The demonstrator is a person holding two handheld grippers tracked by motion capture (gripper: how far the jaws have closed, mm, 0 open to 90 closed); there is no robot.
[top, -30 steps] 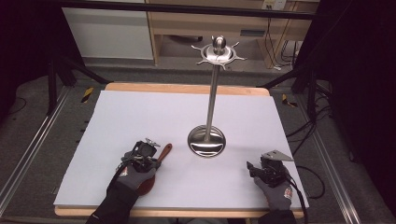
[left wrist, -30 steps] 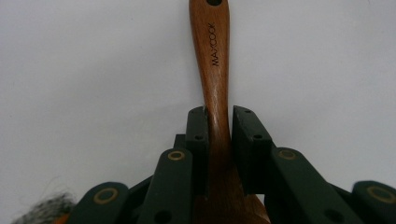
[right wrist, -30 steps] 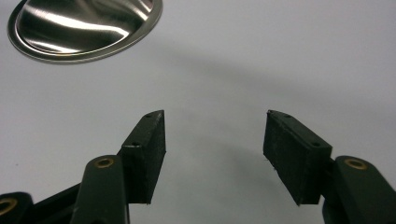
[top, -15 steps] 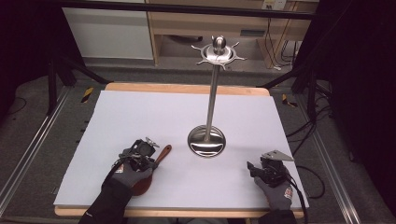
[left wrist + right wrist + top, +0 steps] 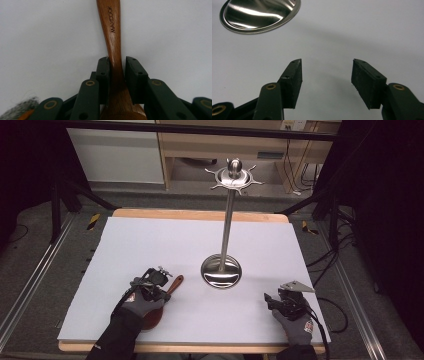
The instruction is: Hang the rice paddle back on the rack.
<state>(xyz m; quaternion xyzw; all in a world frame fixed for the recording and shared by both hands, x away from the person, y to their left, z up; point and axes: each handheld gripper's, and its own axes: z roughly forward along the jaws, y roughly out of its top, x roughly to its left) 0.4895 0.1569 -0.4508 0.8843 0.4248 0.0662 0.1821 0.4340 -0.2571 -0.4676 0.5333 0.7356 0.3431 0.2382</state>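
A wooden spoon [image 5: 175,282] lies on the white table cover, bowl towards the person and partly under the left hand. In the left gripper view its handle [image 5: 111,25] runs up between the jaws of my left gripper [image 5: 117,62]. Those jaws have just been opening slightly: one pad touches the handle and the other stands a sliver off it. My left gripper [image 5: 162,291] rests low on the table. My right gripper [image 5: 266,297] sits near the front right corner, its jaws [image 5: 327,67] apart with nothing between them, and they have just been closing a little.
A tall steel utensil stand rises from a round base [image 5: 221,272] at mid-table, with hooks around its top [image 5: 234,175]. The base [image 5: 259,15] lies ahead and to the left of the right jaws. The white cover [image 5: 150,240] spreads bare behind the left hand.
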